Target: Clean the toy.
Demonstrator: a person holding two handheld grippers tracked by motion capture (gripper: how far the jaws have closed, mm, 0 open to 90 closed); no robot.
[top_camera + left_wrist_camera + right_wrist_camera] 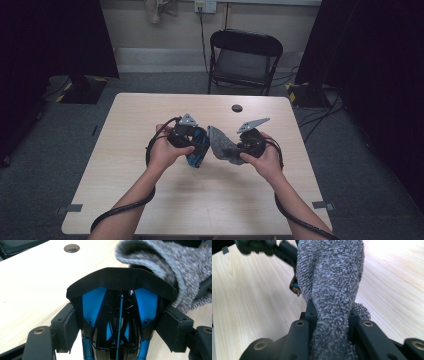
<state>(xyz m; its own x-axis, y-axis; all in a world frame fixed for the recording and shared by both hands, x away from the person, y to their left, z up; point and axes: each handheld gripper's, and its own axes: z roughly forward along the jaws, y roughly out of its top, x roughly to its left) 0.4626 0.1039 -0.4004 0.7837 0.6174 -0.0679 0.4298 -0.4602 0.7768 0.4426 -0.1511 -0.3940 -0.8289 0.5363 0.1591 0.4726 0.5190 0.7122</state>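
Note:
My left gripper (196, 145) is shut on a black and blue plastic object (195, 159), held above the middle of the wooden table (150, 110). In the left gripper view the pads (68, 327) press on both sides of that object (120, 282). Just to its right, my right gripper (236, 147) is shut on a grey fuzzy knitted fabric piece (220, 142). The fabric (332, 270) runs up between the right jaws (330, 312) and hides their tips. Its rolled edge (175, 262) touches the object's upper right corner.
A round hole (237, 108) sits near the table's far edge. A black folding chair (245, 60) stands behind the table. Black curtains hang on both sides, and cables lie on the floor at the right (320, 117).

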